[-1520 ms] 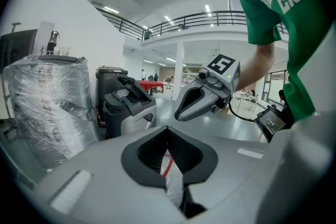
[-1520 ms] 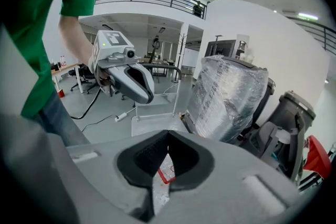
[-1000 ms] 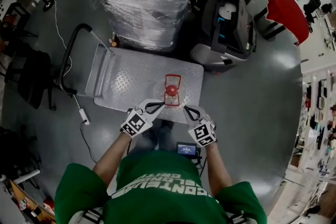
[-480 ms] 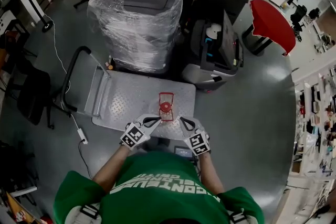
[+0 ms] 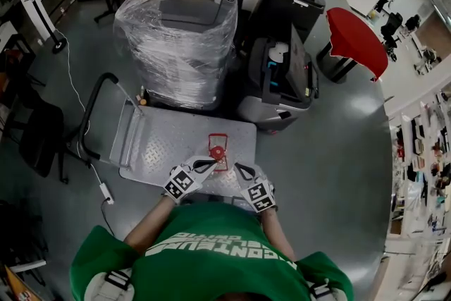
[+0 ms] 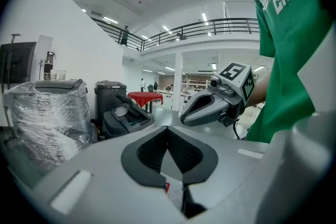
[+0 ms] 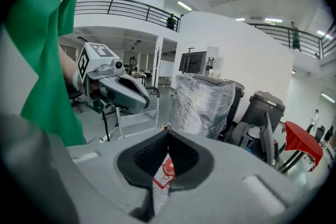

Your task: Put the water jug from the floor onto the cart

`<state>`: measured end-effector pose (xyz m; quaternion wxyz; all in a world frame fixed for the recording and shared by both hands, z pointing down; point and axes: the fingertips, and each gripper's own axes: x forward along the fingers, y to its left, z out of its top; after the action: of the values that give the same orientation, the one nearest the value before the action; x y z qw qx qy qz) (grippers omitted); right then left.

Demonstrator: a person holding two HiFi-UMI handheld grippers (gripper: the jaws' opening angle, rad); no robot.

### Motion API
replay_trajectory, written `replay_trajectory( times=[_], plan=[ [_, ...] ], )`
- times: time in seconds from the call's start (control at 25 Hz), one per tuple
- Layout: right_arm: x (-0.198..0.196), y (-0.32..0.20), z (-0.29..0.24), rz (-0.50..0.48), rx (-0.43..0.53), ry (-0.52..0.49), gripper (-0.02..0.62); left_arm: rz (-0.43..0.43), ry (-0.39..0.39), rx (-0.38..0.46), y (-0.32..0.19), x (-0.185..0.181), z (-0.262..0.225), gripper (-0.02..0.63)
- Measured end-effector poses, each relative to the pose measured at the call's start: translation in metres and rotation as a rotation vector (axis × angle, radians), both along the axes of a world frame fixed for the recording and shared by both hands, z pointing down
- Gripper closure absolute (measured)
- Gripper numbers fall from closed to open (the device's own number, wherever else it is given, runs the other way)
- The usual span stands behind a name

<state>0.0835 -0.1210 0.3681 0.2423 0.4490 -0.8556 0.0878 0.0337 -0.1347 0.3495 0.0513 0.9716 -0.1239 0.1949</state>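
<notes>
The left gripper [image 5: 211, 165] and right gripper [image 5: 239, 168] are lifted back off the jug [image 5: 217, 151], jaws together and empty, leaving it upright on the cart [image 5: 169, 144]; probably heavy, rigid and slick, it is best taken by its handle [image 5: 218, 137].

Water jug [image 5: 218, 151] red cap, red handle; cart [image 5: 168, 151] silver diamond-tread; shirt [image 5: 211, 257] green, white lettering.
</notes>
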Motion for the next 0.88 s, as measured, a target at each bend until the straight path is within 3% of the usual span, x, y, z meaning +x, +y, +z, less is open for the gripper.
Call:
replay_trajectory(
  times=[0.88],
  plan=[
    [-0.006, -0.002, 0.022, -0.026, -0.055, 0.047, 0.601, -0.052, 0.002, -0.085, -0.003, -0.014, 0.010, 0.597]
  ],
)
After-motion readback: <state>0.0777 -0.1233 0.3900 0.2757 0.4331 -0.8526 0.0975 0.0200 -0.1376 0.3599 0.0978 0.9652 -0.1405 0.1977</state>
